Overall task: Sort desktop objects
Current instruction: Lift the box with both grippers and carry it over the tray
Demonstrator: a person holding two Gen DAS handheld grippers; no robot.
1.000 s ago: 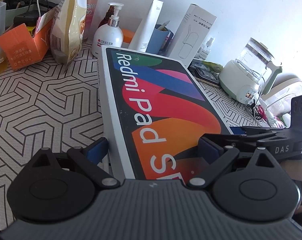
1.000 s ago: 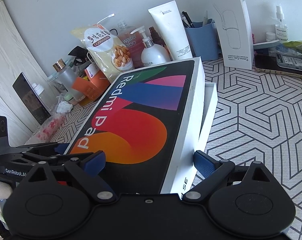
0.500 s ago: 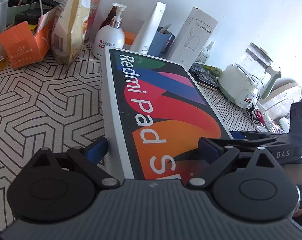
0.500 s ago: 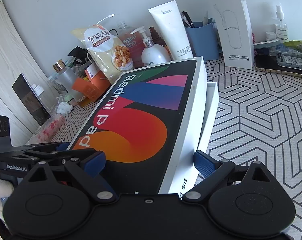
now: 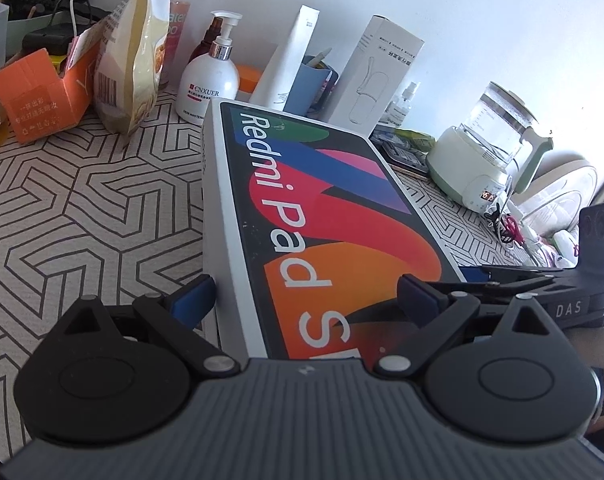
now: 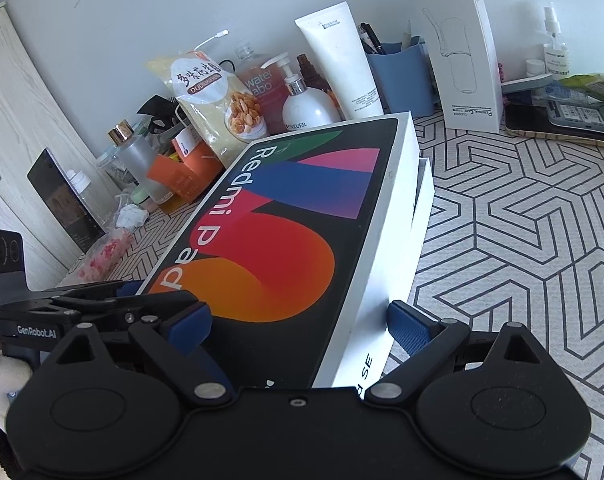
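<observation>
White cardboard with a black lid splashed orange, red, blue and pink: the tablet box (image 5: 322, 224) (lettered "Redmi Pad") lies flat on the patterned tabletop (image 5: 81, 208).

The left gripper (image 5: 306, 300) and right gripper (image 6: 299, 320) each straddle a near corner, jaws spread wide; whether the pads press its sides is hard to tell. Beyond its far end crowd a pump bottle (image 5: 209, 80), a snack bag (image 5: 135, 56), a white tube (image 6: 342, 64) and a tall white carton (image 5: 376, 80).

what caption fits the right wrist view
Right gripper straddles the near end of a colourful Redmi Pad tablet box on a geometric-patterned desk.
</observation>
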